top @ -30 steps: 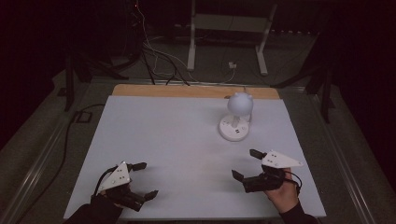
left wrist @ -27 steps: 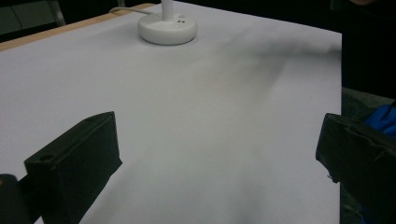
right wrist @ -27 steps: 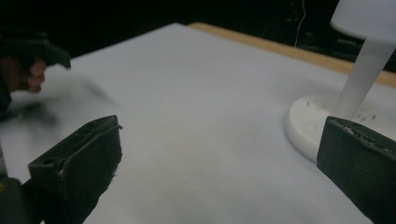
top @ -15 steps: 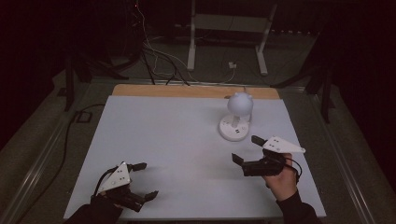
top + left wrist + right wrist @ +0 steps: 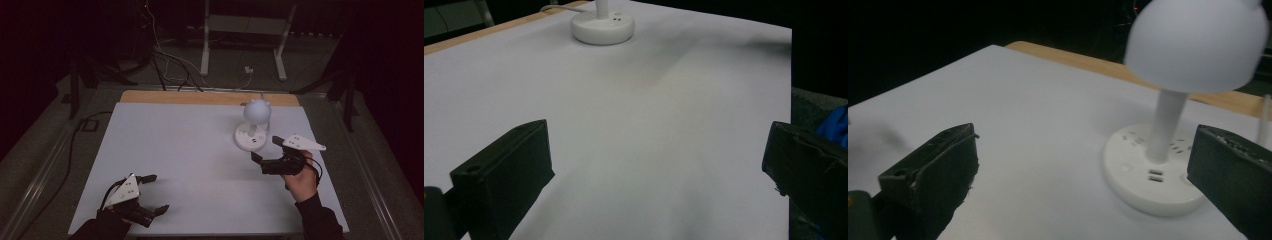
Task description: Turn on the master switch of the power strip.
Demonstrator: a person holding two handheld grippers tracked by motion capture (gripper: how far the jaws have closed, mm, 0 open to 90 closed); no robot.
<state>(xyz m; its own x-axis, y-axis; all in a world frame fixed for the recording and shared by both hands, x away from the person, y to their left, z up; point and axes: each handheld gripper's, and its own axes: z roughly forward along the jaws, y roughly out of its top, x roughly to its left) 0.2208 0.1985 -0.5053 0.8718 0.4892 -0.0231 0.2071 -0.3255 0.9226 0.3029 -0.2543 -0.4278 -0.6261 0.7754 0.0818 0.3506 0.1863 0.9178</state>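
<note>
On the white table, toward its far right part, a small white lamp is stood upright, its round base flat on the surface. Nothing is held yet. The right gripper is brought just beside the base, jaws wide apart and aimed at the lamp, with no contact seen. The left gripper is kept low at the near left corner, well apart from the lamp, jaws likewise spread. The work is judged barely begun: the grasp is all left to do.
</note>
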